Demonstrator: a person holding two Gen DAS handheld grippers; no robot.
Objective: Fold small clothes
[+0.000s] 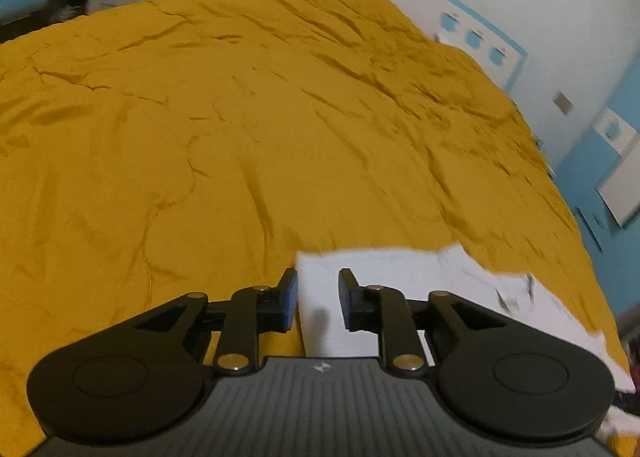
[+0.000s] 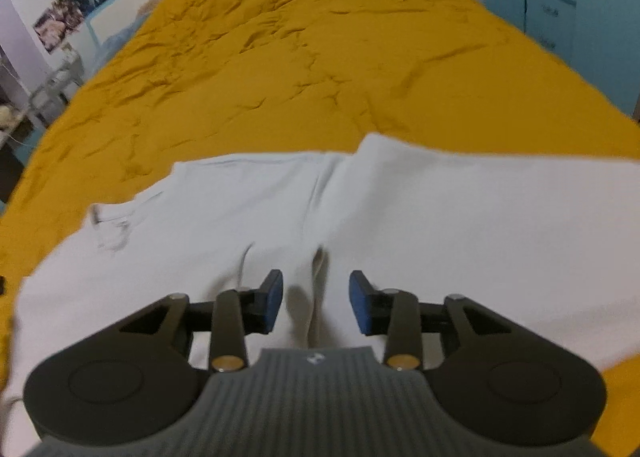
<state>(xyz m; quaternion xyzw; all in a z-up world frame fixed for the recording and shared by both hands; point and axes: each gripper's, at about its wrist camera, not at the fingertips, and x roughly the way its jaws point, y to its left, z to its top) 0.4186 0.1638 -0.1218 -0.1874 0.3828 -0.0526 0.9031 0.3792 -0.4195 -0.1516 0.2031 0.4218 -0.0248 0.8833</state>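
Note:
A white garment [image 2: 400,217] lies spread on the mustard-yellow bedspread [image 2: 320,69]. It has a small dark print [image 2: 108,225] near its left part and a crease down its middle. My right gripper [image 2: 316,303] is open and empty just above the garment's near middle. In the left wrist view the garment [image 1: 400,273] lies at the lower right, its left edge running between my fingers. My left gripper [image 1: 318,299] is open and empty over that edge, with the yellow bedspread [image 1: 240,117] stretching ahead.
The bed fills both views. Blue cabinets [image 2: 560,5] stand along the right side and a white and blue wall [image 1: 480,17] borders the far side. Shelves and clutter [image 2: 36,97] stand to the left of the bed.

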